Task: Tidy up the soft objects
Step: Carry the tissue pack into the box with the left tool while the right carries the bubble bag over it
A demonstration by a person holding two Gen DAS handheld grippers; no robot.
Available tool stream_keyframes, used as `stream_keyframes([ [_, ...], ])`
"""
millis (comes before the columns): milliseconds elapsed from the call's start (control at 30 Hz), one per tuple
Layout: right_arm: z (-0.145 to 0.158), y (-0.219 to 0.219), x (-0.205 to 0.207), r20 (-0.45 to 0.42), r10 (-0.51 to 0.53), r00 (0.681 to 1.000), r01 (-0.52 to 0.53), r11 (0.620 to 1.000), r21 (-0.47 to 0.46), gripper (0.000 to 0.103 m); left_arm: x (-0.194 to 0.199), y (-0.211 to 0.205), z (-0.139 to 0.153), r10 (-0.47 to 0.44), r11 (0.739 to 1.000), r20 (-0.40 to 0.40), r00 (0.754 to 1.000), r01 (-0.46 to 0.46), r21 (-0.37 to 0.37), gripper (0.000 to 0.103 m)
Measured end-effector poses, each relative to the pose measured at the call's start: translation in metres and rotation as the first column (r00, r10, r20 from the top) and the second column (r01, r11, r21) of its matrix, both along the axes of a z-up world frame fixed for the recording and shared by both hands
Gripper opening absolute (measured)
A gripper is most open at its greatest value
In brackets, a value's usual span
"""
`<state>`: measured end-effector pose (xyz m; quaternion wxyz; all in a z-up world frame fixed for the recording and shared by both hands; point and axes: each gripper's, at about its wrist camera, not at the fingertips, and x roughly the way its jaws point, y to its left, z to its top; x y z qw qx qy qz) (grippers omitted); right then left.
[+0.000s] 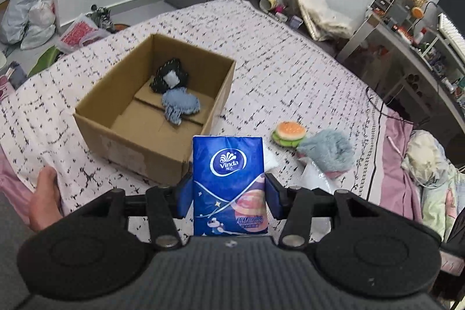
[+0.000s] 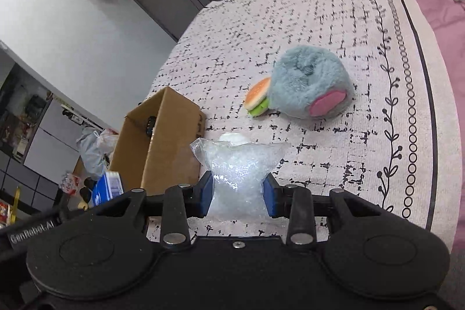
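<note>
The left tool [image 1: 229, 195] is pinched on a blue tissue pack [image 1: 228, 182], gripped at its lower half between the blue pads [image 1: 273, 198], the pack standing upright with its logo facing the camera. Past the pack, toward 11 o'clock in the left view, an open cardboard box [image 1: 116, 132] is set on the bed [image 1: 276, 54], which is covered by a white sheet with black dashes. Inside the box a dark knitted piece with a white patch [image 1: 170, 76] is seen near the far wall, and a light blue knitted piece [image 1: 180, 103] lies just beside it, touching, nearer the middle. At 2 o'clock from the pack a toy burger [image 1: 288, 133] lies on the sheet, with a grey-blue plush toy [image 1: 327, 151] touching it on the right. A bare hand [image 1: 46, 199] is seen at the bed edge at 9 o'clock. The right tool [image 2: 237, 195] is pinched on a clear plastic bag [image 2: 238, 164] with white filling, squeezed narrow between the pads [image 2: 205, 195] and bulging above them. In the right view the box [image 2: 168, 135] is seen at 10 o'clock from the bag, the plush toy [image 2: 308, 83] at 1 o'clock with a pink patch on its lower side, and the burger [image 2: 257, 100] touching its left side. The blue pack [image 2: 106, 189] is partly seen at 9 o'clock, beside the box.
</note>
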<state>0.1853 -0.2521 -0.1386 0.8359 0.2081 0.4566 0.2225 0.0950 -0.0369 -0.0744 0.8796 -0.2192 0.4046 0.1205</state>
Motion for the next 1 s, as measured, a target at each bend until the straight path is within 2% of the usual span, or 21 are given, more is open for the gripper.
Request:
stream_keyframes([
  [467, 0.04, -0.009, -0.024, 0.086, -0.071, 0.994, 0.071, 0.997, 0.003, 0.035, -0.001, 0.01, 0.025, -0.058, 0.998, 0.079, 0.995, 0.058, -0.001, 0.05],
  [1000, 0.065, -0.005, -0.011, 0.146, -0.121, 0.982, 0.123, 0.992, -0.003, 0.035, 0.025, 0.031, 0.039, -0.081, 0.997, 0.13, 0.988, 0.082, 0.003, 0.05],
])
